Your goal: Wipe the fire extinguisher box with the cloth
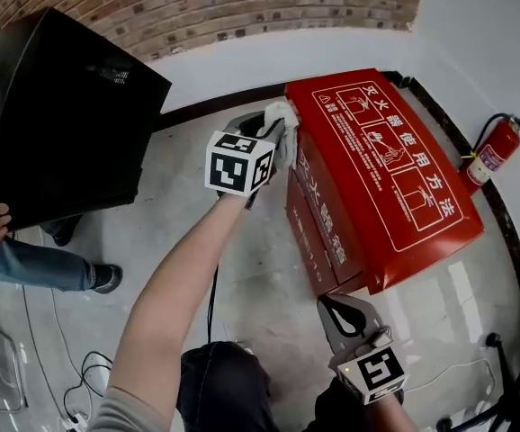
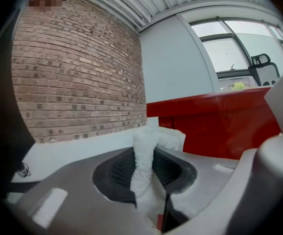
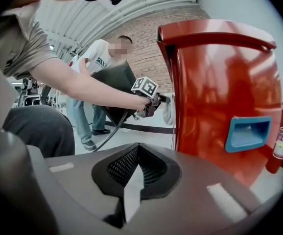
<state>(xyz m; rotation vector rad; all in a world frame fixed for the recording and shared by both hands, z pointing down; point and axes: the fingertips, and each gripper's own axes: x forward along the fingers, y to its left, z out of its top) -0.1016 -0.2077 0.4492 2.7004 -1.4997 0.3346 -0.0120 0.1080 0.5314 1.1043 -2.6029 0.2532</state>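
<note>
The red fire extinguisher box (image 1: 381,174) stands against the white wall, its lid printed with white instructions. My left gripper (image 1: 273,133) is shut on a white cloth (image 1: 283,126) and holds it against the box's top left corner. In the left gripper view the cloth (image 2: 146,158) sticks up between the closed jaws, with the red box (image 2: 215,124) just behind it. My right gripper (image 1: 339,316) hangs shut and empty near the box's lower front corner. The right gripper view shows the box's side (image 3: 224,92) with a blue recessed handle (image 3: 247,132), and the cloth (image 3: 168,110) pressed on its edge.
A red fire extinguisher (image 1: 494,154) stands by the wall right of the box. At the left a person (image 1: 26,259) holds a large black case (image 1: 58,115). Cables (image 1: 80,372) lie on the glossy floor. A brick wall (image 1: 206,7) runs along the back.
</note>
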